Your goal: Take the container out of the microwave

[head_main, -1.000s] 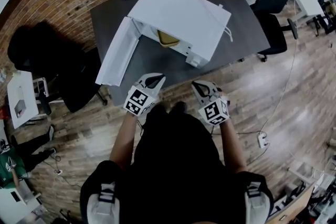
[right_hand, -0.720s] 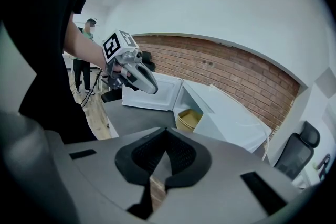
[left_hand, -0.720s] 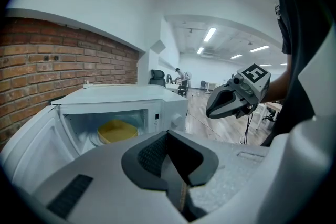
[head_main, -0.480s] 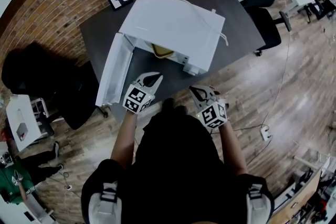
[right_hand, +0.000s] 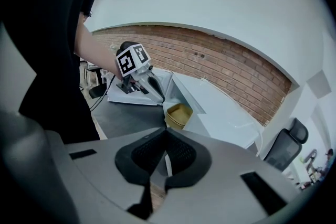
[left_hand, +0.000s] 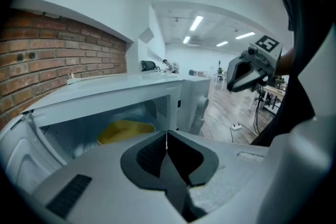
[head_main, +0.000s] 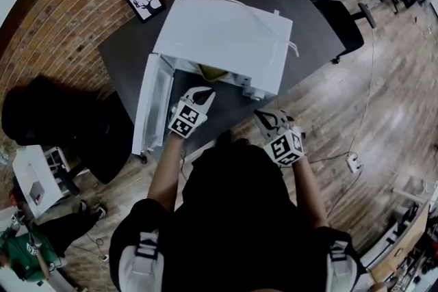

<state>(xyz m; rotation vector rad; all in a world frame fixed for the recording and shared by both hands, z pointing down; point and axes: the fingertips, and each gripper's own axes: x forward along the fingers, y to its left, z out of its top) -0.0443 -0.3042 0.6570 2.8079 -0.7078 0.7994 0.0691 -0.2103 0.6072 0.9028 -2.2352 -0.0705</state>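
On the dark grey counter (head_main: 123, 44), as the head view shows it, the white box-shaped microwave oven (head_main: 226, 34) stands with its white door (head_main: 152, 106) swung open to the person's left. The yellow plastic container (head_main: 213, 72) shows only as a sliver inside the cavity, under the roof edge. The left gripper (head_main: 202, 96) hovers just before the opening, apart from the container. The right gripper (head_main: 268, 121) hangs farther out, near the counter's front edge. From the left gripper view, its dark ribbed fingers (left_hand: 149, 155) are pressed together tip to tip with nothing between them. They are aimed at the cavity, where the container (left_hand: 125, 132) sits on the oven floor, and the right gripper (left_hand: 236, 78) floats off to the right. From the right gripper view, that gripper's fingers (right_hand: 152, 153) are likewise clenched on nothing. The container (right_hand: 178, 114) stands upright with its mouth upward. It is a shallow tub with rounded corners and a raised rim, and which of its sides is the longer cannot be told. The left gripper (right_hand: 155, 91) is near the open door.
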